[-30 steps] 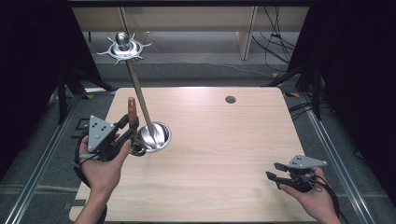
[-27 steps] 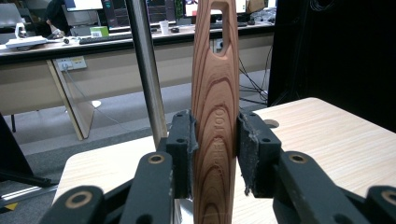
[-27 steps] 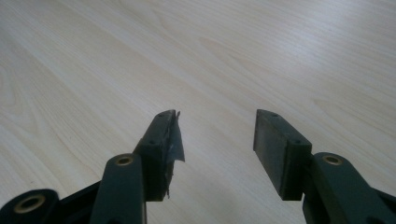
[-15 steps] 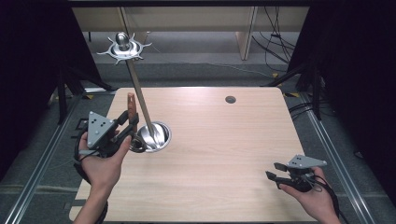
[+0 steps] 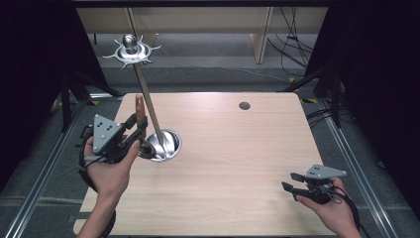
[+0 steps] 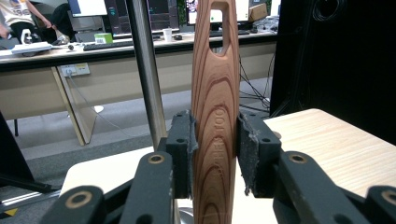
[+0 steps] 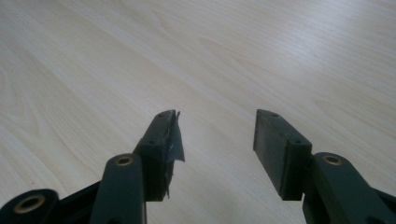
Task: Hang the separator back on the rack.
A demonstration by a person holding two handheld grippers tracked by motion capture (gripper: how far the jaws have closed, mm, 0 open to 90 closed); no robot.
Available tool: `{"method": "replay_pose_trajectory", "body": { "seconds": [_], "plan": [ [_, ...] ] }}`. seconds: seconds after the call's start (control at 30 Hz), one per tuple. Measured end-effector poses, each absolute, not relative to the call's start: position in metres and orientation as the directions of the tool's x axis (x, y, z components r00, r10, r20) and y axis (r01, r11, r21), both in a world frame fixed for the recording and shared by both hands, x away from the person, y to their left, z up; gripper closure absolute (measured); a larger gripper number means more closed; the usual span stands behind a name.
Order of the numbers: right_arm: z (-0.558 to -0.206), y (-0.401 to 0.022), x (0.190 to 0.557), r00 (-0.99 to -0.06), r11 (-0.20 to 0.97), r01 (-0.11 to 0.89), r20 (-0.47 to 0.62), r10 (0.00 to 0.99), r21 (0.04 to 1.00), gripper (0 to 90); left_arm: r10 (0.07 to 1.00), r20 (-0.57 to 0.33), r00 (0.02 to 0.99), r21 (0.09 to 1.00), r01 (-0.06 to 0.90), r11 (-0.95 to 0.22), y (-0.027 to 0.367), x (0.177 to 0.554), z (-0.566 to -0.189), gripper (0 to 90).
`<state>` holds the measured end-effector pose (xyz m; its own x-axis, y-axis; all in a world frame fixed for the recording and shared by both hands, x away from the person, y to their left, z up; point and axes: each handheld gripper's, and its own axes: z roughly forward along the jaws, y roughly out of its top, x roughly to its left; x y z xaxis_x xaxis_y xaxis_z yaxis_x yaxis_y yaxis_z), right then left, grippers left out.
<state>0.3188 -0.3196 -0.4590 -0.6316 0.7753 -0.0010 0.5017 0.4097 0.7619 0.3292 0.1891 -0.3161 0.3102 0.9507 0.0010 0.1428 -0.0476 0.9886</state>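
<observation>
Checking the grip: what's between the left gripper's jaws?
The left gripper is clamped on an upright wooden handle with a slot near its top. Its lower end is hidden below the jaws.

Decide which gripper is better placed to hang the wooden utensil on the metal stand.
Left. The left gripper already clamps the wooden utensil upright beside the stand's pole; the right gripper sits open, far across the table.

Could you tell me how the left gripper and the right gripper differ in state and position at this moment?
The left gripper is shut on a wooden handle, which stands upright between its pads; the right gripper is open with nothing between its jaws. The left gripper sits beside the metal stand near the table's left edge; the right gripper rests near the front right corner. Both are hand-held, with black jaws.
</observation>
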Motion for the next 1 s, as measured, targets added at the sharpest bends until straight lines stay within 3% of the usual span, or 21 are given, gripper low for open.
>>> {"method": "replay_pose_trajectory", "body": {
  "seconds": [1.0],
  "plan": [
    [-0.458,-0.319,0.318,-0.626,0.397,0.526,0.027,0.780,0.752,50.1,0.960,-0.027,0.279,0.994,0.107,-0.003,0.201,0.332,-0.301,67.2]
  ]
}}
